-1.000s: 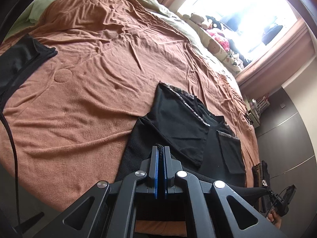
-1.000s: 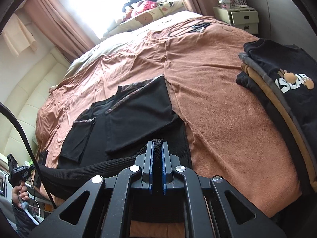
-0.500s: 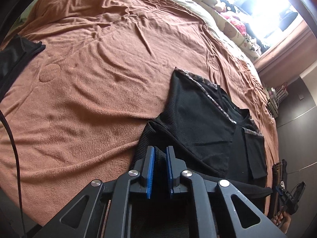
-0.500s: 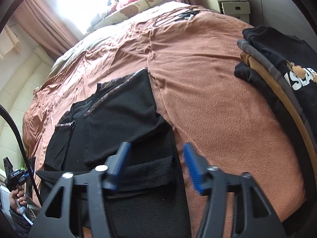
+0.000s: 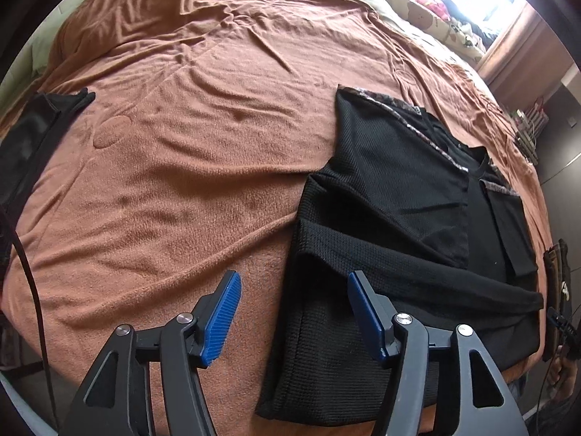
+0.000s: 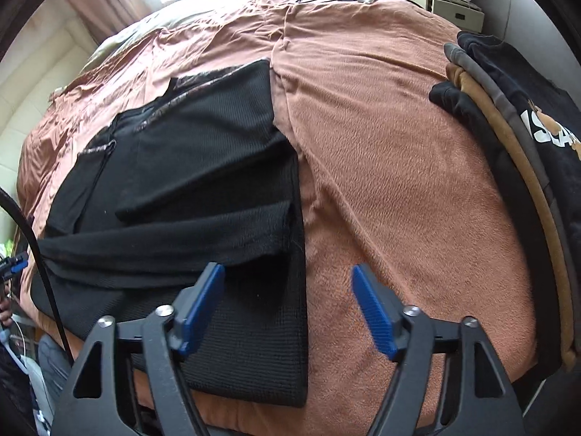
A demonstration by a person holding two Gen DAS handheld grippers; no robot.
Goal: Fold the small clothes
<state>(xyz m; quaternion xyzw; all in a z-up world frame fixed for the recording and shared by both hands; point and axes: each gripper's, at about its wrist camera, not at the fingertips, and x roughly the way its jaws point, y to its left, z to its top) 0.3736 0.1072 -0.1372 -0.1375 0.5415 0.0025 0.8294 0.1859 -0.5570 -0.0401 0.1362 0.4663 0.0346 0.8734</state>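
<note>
A black knit garment (image 5: 399, 225) (image 6: 203, 167) with a patterned trim lies partly folded on the brown blanket, its sleeves laid over its body and its lower hem turned up. My left gripper (image 5: 292, 287) hangs just above the garment's left edge, jaws opening, pads apart, nothing gripped. My right gripper (image 6: 288, 279) hovers over the garment's right edge; its jaws are opening too and its pads press on nothing. The cloth lies flat below both grippers.
A stack of folded clothes (image 6: 523, 152) with a printed black top sits at the right edge of the bed. Another dark garment (image 5: 32, 134) lies at the far left. A bedside cabinet (image 6: 457, 11) stands behind. Wrinkled brown blanket (image 5: 181, 152) spreads to the left.
Both grippers were shut on the garment's hem a second ago. They have let it go, opened wide and sunk closer to the bed; the hem now lies folded on the garment.
</note>
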